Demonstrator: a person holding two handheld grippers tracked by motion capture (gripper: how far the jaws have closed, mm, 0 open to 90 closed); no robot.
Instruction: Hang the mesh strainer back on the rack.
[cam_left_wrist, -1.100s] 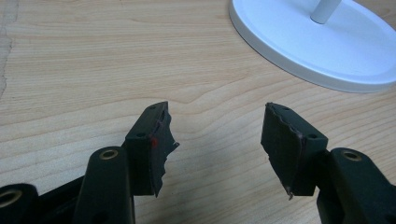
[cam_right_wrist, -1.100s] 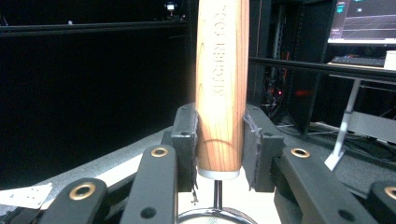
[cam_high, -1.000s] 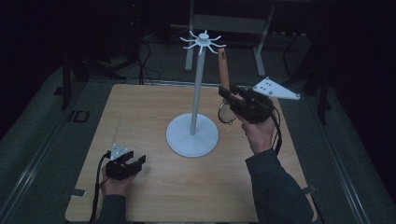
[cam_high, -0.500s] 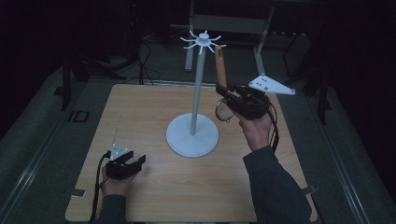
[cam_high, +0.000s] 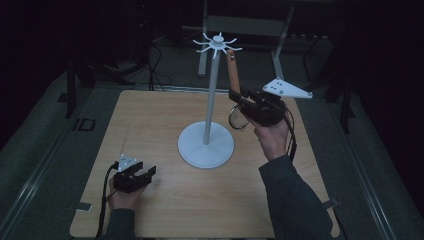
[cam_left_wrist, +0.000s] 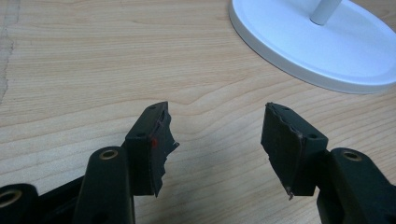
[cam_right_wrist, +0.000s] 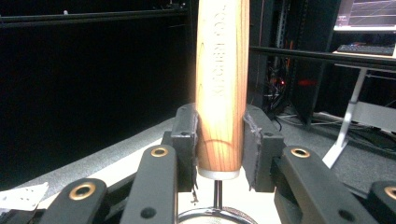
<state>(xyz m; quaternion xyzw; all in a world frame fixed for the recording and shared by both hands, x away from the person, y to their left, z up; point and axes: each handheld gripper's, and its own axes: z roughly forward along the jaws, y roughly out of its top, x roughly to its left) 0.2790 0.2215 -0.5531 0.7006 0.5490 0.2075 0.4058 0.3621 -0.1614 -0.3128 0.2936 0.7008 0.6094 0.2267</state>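
High view | right tongs (cam_high: 235, 97) clamped on wooden-handled strainer (cam_high: 232, 70), handle tip just under hook stand (cam_high: 216, 46) arms | left tongs (cam_high: 142, 172) apart on tabletop (cam_high: 150, 120) | advice: raise slowly, keep handle upright, steer its end onto a hook.

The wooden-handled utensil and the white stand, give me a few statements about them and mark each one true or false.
1. The right gripper is shut on the wooden handle of the utensil. True.
2. The left gripper holds a spoon. False: its jaws stand open over bare table, nothing between them.
3. The handle points up toward the hooks at the top of the white stand. True.
4. The stand lies tipped over on the table. False: it stands upright on its round base.
5. The left gripper rests at the near left of the table. True.
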